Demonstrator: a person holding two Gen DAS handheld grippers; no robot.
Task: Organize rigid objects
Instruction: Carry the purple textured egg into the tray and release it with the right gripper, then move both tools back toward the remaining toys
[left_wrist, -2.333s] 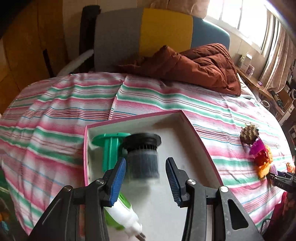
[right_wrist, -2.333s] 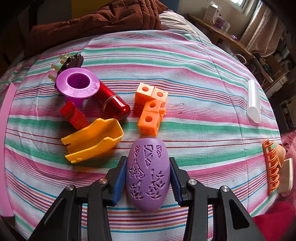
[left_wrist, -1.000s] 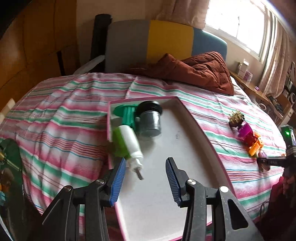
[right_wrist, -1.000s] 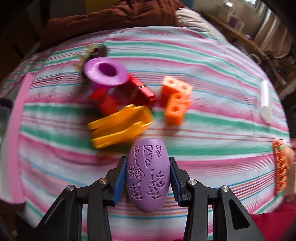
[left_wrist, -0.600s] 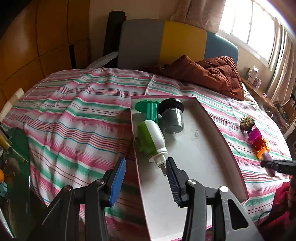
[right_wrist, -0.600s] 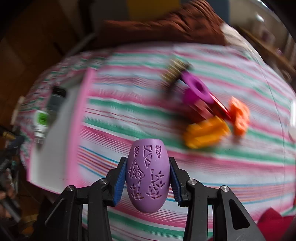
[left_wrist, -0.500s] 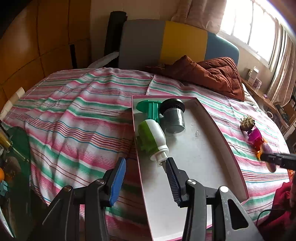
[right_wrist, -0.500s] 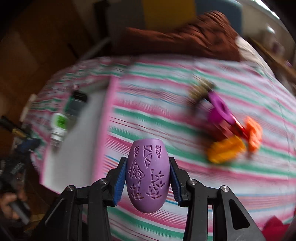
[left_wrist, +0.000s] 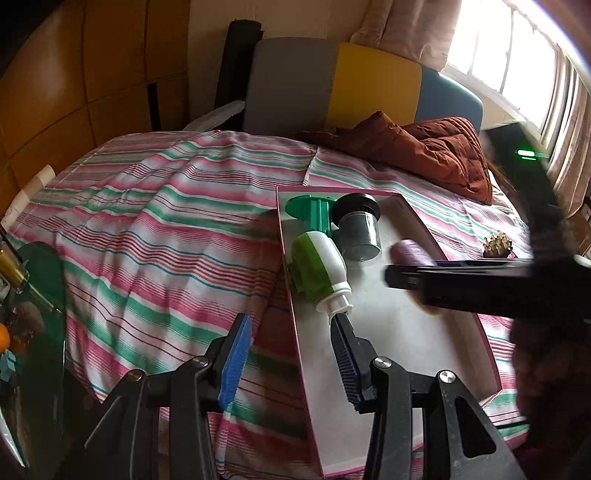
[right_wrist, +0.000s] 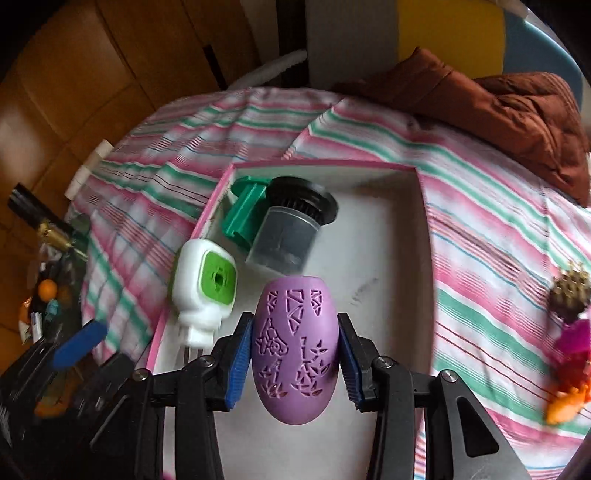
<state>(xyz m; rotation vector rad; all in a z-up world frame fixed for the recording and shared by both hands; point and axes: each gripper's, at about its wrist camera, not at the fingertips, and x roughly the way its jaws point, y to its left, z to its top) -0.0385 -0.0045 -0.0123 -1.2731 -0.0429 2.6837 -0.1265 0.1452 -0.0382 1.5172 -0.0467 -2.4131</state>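
My right gripper (right_wrist: 294, 356) is shut on a purple egg-shaped shell (right_wrist: 294, 350) with cut-out patterns, held over the white inside of a pink-rimmed tray (right_wrist: 384, 295). In the tray lie a green spool (right_wrist: 243, 214), a dark jar with a black lid (right_wrist: 291, 229) and a white and green plug-in device (right_wrist: 205, 288). My left gripper (left_wrist: 291, 354) is open and empty, straddling the tray's left rim (left_wrist: 291, 317). In the left wrist view the right gripper (left_wrist: 461, 284) reaches in over the tray with the purple shell (left_wrist: 406, 251).
The tray lies on a striped bed cover (left_wrist: 147, 221). A spiky brown toy (right_wrist: 569, 295) and orange and magenta toys (right_wrist: 569, 369) lie to the tray's right. A rust-brown quilt (left_wrist: 424, 151) is bunched at the headboard. A glass side table (left_wrist: 26, 280) stands at the left.
My right gripper has swung left from the toy pile with the purple shell and now holds it over the tray. My left gripper has barely moved.
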